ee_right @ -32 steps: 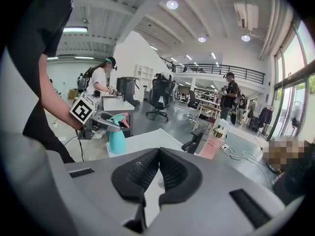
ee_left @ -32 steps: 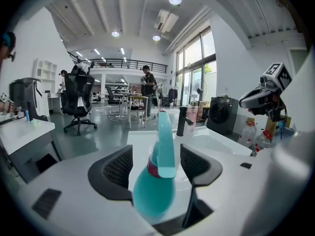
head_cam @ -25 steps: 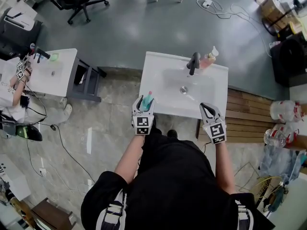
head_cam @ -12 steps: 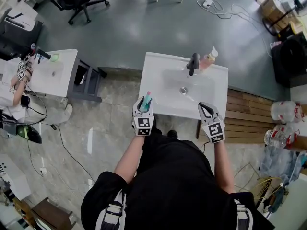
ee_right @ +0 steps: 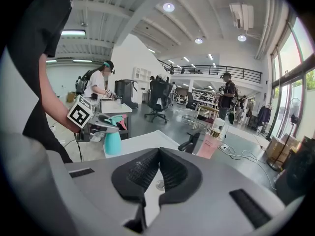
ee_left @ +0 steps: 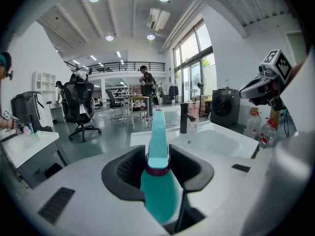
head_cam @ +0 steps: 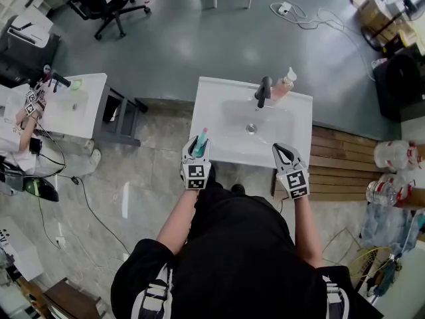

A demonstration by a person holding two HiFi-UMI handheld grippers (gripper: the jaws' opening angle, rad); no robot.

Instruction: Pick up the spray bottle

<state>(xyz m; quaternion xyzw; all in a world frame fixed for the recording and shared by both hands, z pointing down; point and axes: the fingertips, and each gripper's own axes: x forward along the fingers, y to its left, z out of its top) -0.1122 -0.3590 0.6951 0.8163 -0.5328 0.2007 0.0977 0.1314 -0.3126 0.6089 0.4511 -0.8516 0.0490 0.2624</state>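
Since a second ago the jaws of the left gripper (head_cam: pixel 198 146) have been drawn in onto the spray bottle (ee_left: pixel 158 195), which has not been shifted.
The neck is clamped just under the collar, and the bottle is stood at the 7 o'clock corner of the sink (head_cam: pixel 219 92). The right gripper (ee_right: pixel 159 154) is clenched on nothing. A slip is risked: the neck tapers above a heavy body, so a jerked lift could send the bottle over the edge.

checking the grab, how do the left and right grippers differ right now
The left gripper's jaws, which have just been closing, clamp a spray bottle's neck; the right gripper is shut on nothing. The left sits at the sink's left front corner, the right over its right front edge. Both point forward over the sink.
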